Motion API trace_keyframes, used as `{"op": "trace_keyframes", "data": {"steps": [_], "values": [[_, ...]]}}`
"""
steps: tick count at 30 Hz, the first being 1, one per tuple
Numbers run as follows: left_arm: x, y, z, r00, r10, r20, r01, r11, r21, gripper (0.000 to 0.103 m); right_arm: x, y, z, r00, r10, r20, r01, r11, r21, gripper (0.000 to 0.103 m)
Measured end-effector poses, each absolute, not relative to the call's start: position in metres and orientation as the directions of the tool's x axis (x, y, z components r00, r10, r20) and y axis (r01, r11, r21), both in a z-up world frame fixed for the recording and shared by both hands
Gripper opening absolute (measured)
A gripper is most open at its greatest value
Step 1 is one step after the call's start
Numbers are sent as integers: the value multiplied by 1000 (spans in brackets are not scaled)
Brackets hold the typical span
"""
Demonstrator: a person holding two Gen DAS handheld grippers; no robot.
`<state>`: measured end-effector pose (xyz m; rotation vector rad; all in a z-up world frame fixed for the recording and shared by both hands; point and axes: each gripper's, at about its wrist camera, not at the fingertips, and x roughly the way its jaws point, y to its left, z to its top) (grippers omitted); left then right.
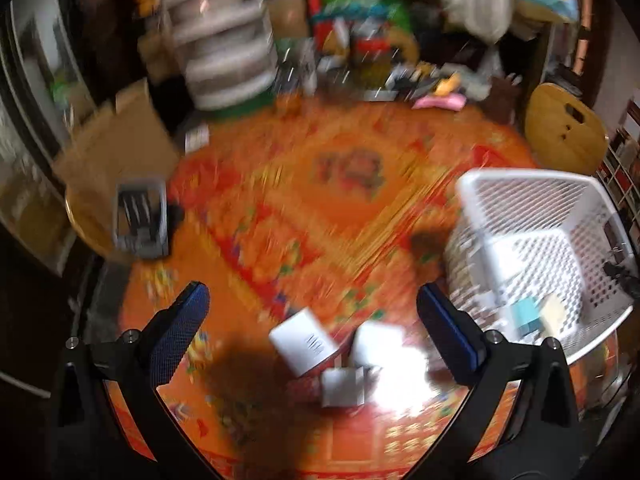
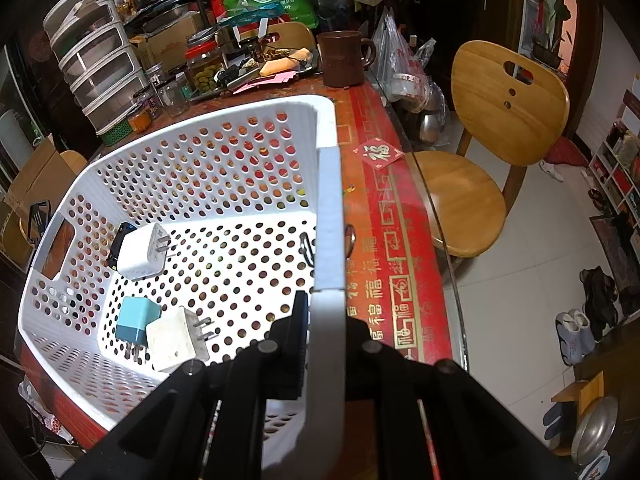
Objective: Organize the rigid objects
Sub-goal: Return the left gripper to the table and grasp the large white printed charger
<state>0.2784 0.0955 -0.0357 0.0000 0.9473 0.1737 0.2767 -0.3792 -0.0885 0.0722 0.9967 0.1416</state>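
A: Starting at the left, we see a grey tray-like object at the far edge of the worktop, which is covered by an orange patterned cloth. The left-wrist view is badly blurred, so we can't say more about it.

B: Our left gripper hangs above the cloth with its fingers spread wide and nothing between them. Below that gap lie 3 white chargers close together on the worktop, partly washed out by glare.

A: Further right stands the white perforated basket. Inside it we count 3 plugs: a white charger at the far left with a dark item just behind it, then a teal charger touching a cream charger near the front wall.

B: Our right gripper is clamped tight on the basket's right rim, 1 finger inside the wall and 1 outside.

A: Right of the basket, the red cloth border runs along the worktop edge, and a wooden chair stands on the floor beyond it.
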Motion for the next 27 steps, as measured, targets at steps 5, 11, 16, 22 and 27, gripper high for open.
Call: {"op": "trace_keyframes", "data": {"steps": [5,11,16,22,27], "values": [[287,128,-102,457,126,-880,-184,982,45,100,277,-379,-89,535,151,-832,-84,989,126,9],[292,120,-150,396,72,-916,-188,982,-4,98,279,-380,-90,531,148,-834,-82,989,123,9],[299,126,-168,367,41,-929,-219,975,-44,76,279,-380,-91,531,147,-834,-83,989,121,9],[302,126,-177,356,33,-934,-228,972,-52,60,281,-380,-93,526,144,-838,-84,990,117,9],[302,124,-176,363,37,-931,-219,975,-47,55,282,-379,-94,525,143,-839,-84,990,116,9]]}}
